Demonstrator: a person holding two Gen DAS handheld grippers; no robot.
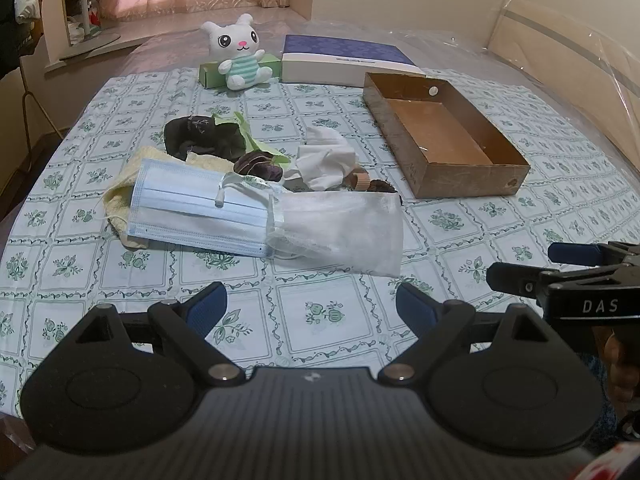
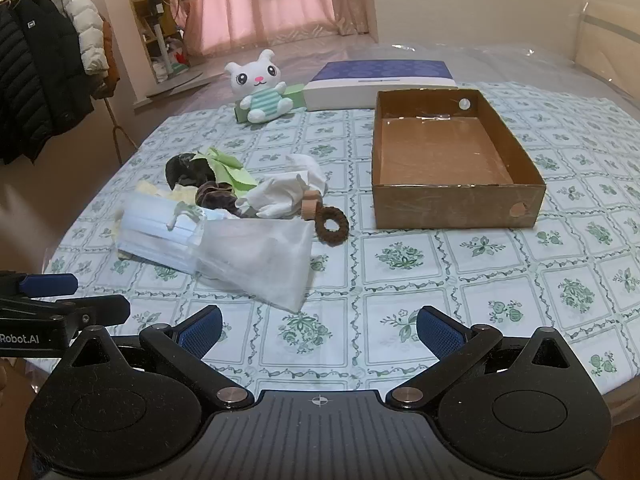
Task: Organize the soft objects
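A pile of soft things lies on the patterned tablecloth (image 1: 320, 320): a blue face mask (image 1: 192, 208) (image 2: 156, 236), a white gauze pouch (image 1: 344, 232) (image 2: 260, 256), white cloth (image 1: 324, 160) (image 2: 288, 188), green cloth (image 2: 228, 172), a dark pouch (image 1: 196, 136), a yellow towel (image 1: 120, 196) and a brown scrunchie (image 2: 331, 226). An empty cardboard box (image 1: 452, 168) (image 2: 456, 204) stands to the right. My left gripper (image 1: 312, 308) is open and empty in front of the pile. My right gripper (image 2: 318, 330) is open and empty, and shows from the side in the left wrist view (image 1: 520, 268).
A white plush rabbit (image 1: 240, 56) (image 2: 262, 88) sits against a green box (image 1: 212, 74) at the back, beside a blue-and-white box (image 1: 344, 62) (image 2: 380, 80). Jackets (image 2: 44, 76) hang on a rack at left. The table edge curves near on both sides.
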